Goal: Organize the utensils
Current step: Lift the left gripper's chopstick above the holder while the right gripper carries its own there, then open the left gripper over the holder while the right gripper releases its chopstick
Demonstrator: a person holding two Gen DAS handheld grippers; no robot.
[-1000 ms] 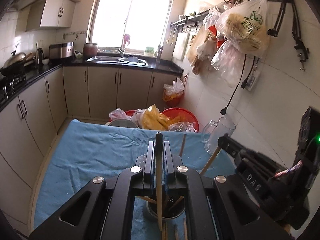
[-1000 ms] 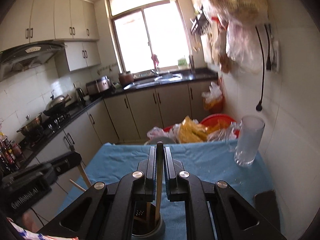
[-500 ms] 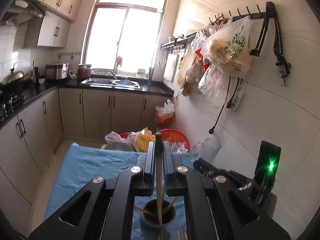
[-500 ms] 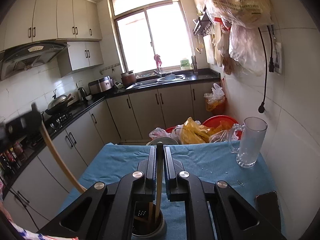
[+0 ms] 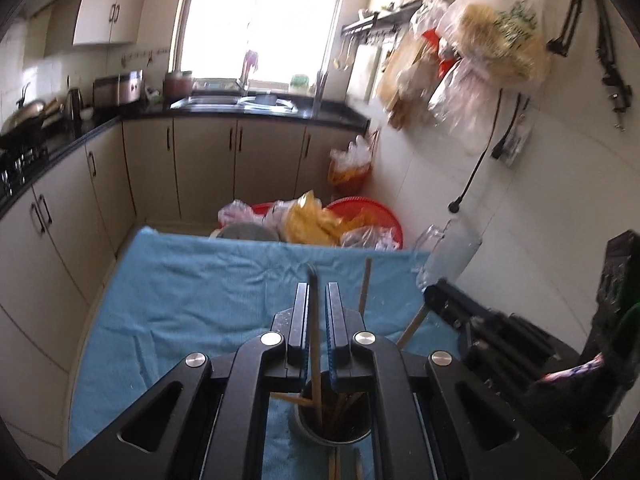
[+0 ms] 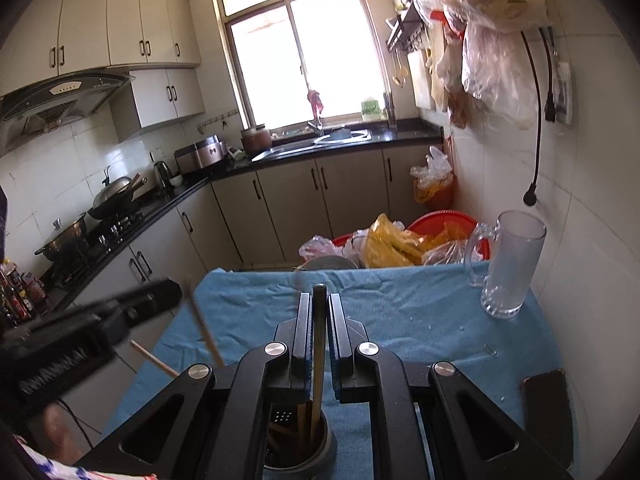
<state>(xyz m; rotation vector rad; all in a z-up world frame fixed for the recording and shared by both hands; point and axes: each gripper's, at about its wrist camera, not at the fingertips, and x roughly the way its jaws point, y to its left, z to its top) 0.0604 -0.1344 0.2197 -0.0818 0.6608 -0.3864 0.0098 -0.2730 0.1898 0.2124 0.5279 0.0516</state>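
A metal utensil holder (image 5: 303, 426) stands on the blue cloth, with several chopsticks inside. My left gripper (image 5: 318, 292) is shut on a dark-tipped chopstick (image 5: 314, 320) whose lower end reaches into the holder. My right gripper (image 6: 319, 300) is shut on another chopstick (image 6: 319, 344) that stands in the same holder (image 6: 329, 450). In the left wrist view the right gripper (image 5: 430, 292) comes in from the right. In the right wrist view the left gripper (image 6: 176, 288) comes in from the left with its chopstick (image 6: 204, 328). Two loose chopsticks (image 5: 334, 464) lie on the cloth below the holder.
A tall glass mug (image 6: 512, 264) stands at the table's far right corner by the tiled wall. A dark phone (image 6: 546, 412) lies at the near right. Red basins with plastic bags (image 6: 440, 224) sit beyond the far edge of the blue cloth (image 6: 400, 300).
The left gripper pulled up and back with its chopstick half a second ago, then came down over the holder again. The right gripper stayed in place.
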